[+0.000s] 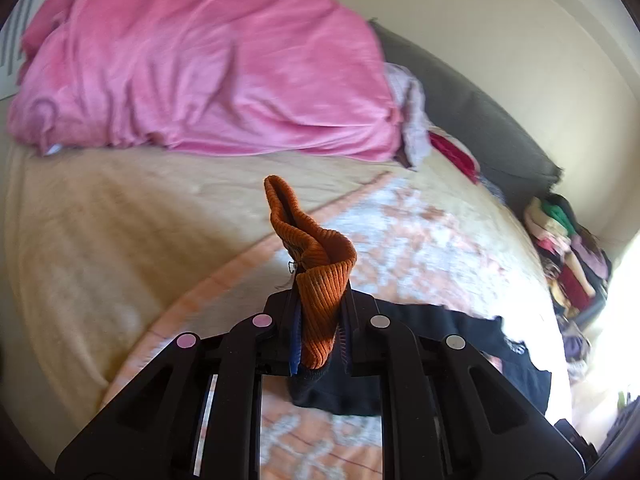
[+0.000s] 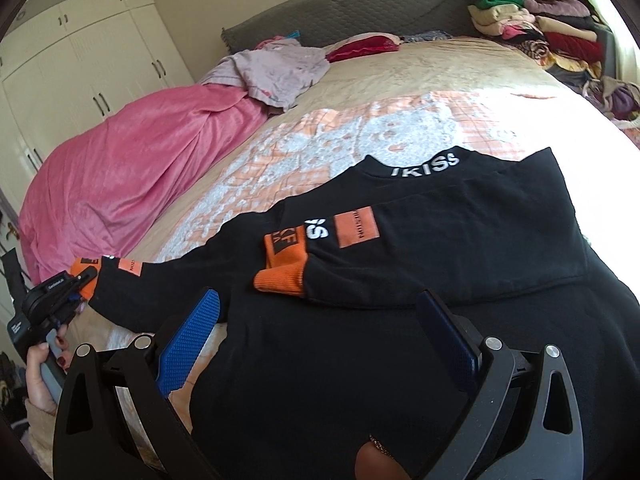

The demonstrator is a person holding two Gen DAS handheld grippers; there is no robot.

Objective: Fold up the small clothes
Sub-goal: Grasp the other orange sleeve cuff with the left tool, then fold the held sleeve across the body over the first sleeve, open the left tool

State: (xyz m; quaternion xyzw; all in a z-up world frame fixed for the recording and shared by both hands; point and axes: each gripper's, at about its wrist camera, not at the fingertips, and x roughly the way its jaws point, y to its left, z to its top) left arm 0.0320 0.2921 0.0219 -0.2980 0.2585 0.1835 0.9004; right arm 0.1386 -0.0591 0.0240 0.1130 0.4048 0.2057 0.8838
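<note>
Left wrist view, left claw (image 1: 318, 320) clamping orange cuff (image 1: 316, 272), sleeve hidden below, right claw (image 2: 320, 332) agape.

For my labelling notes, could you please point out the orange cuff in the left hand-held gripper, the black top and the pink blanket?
orange cuff (image 1: 320, 304): left wrist view, ribbed part between the pads.
black top (image 2: 460, 240): right wrist view, chest panel.
pink blanket (image 2: 120, 184): right wrist view, middle fold.

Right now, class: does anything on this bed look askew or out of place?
Yes. The black top is only half folded: one sleeve lies across its chest, while the other sleeve's orange cuff is pinched in the left tool. The pink blanket lies bunched along the bed's edge.
</note>
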